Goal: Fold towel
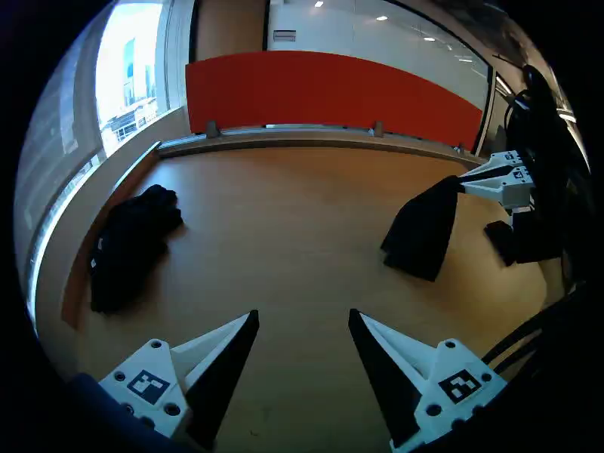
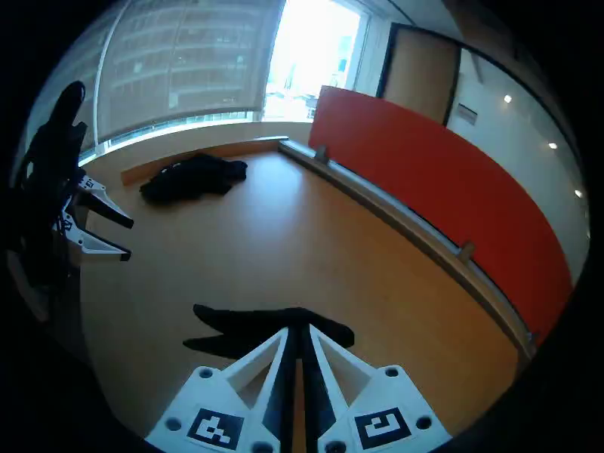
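Folding is at its start; no fold shows yet. The right gripper (image 2: 298,330) is clamped on an edge of the black towel (image 1: 423,230), which hangs at right in the left gripper view. The left gripper (image 1: 303,313) is spread and holds nothing.

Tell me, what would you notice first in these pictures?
The big red divider along the far edge of the wooden table grabs you first. Next comes the black towel hanging from the right gripper, pinched shut on it. A dark cloth heap sits in the window corner.
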Demonstrator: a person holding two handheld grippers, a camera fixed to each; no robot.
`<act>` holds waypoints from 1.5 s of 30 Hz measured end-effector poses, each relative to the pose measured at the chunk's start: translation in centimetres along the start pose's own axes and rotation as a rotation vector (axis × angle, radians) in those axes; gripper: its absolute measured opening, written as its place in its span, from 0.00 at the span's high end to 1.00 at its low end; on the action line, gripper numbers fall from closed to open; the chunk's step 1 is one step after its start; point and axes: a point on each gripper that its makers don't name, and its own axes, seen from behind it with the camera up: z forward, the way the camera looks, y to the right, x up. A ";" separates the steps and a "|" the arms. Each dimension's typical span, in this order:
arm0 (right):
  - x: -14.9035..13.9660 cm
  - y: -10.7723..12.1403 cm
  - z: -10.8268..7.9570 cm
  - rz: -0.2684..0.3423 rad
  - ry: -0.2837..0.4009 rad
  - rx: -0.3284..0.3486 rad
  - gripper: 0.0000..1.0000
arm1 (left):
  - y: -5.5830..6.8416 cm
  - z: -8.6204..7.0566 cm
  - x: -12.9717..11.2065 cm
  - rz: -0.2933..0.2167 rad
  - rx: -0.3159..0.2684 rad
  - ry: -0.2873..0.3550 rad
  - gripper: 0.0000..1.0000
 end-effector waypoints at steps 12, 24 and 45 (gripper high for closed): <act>-1.2 3.4 -2.6 0.050 0.000 -0.065 0.96 | 1.4 0.6 0.9 0.023 -0.030 0.008 0.12; -3.8 8.7 -6.1 0.106 -0.007 -0.129 0.96 | 2.9 1.6 1.7 0.045 -0.054 0.005 0.12; -11.6 19.9 -13.1 0.172 -0.080 -0.259 0.96 | 4.0 2.9 2.7 0.068 -0.054 -0.011 0.12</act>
